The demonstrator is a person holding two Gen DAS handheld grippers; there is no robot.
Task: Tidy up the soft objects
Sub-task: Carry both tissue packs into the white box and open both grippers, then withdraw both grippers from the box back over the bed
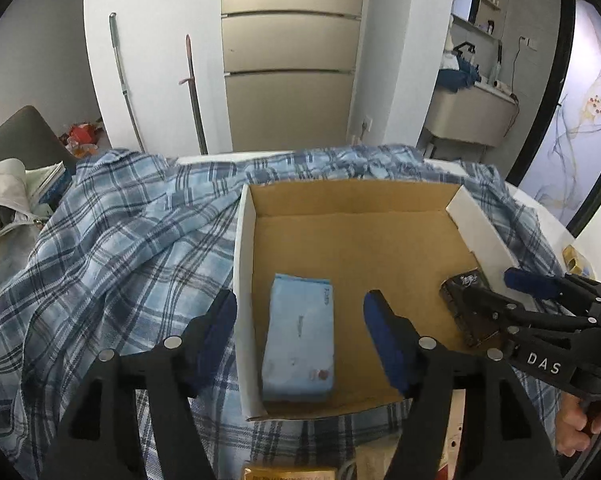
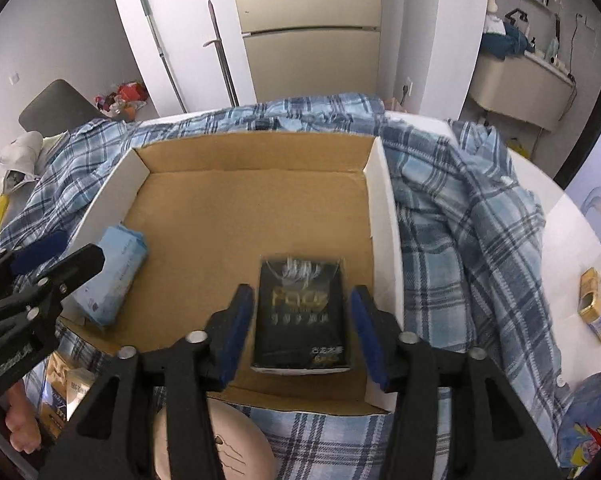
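A shallow cardboard box (image 1: 244,280) (image 2: 380,208) rests on a blue plaid shirt (image 1: 120,240) (image 2: 460,220). A light blue tissue pack (image 1: 298,340) (image 2: 116,272) lies flat in its near left corner. My left gripper (image 1: 300,312) (image 2: 66,258) is open around it, one finger outside the box wall, neither pad touching. A black tissue pack (image 2: 300,312) (image 1: 464,304) lies flat by the right wall. My right gripper (image 2: 302,320) (image 1: 496,288) straddles it, open, with a thin gap at each pad.
A gold carton (image 2: 596,312) (image 1: 574,258) stands on the white table to the right. More packs (image 2: 68,388) and a round beige object (image 2: 220,440) lie near the front edge. A dark chair (image 1: 20,136) and a white bag (image 1: 4,188) are at the left.
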